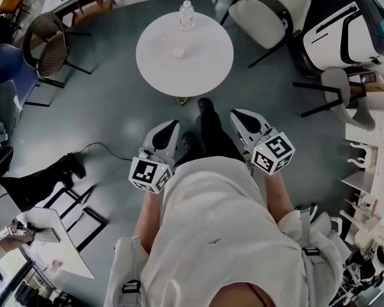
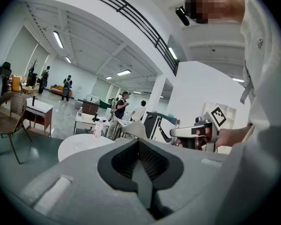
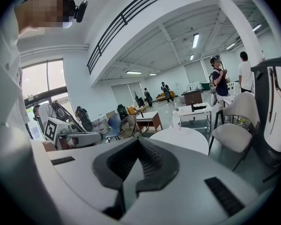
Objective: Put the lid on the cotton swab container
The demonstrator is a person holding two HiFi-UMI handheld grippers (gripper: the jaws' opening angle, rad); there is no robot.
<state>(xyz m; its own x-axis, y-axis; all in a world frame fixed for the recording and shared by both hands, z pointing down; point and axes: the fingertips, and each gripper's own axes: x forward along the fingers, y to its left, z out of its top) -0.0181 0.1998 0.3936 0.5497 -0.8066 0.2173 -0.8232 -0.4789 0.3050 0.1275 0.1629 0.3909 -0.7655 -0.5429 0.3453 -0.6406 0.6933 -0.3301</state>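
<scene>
What is probably the cotton swab container (image 1: 178, 52) is sitting on the round white table (image 1: 205, 69) near a water bottle (image 1: 186, 15); its lid is not being made out. It is being judged light, thin-walled and easily tipped, best pinched gently at the rim. The left gripper (image 1: 172, 126) and right gripper (image 1: 239, 116) are being held close against the body, well apart from the table, jaws together on nothing.

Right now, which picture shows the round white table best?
The head view: the whole round white table shows from above, with a bottle near its far edge. The left gripper view shows only a strip of it, the right gripper view a bigger part, both side-on.
</scene>
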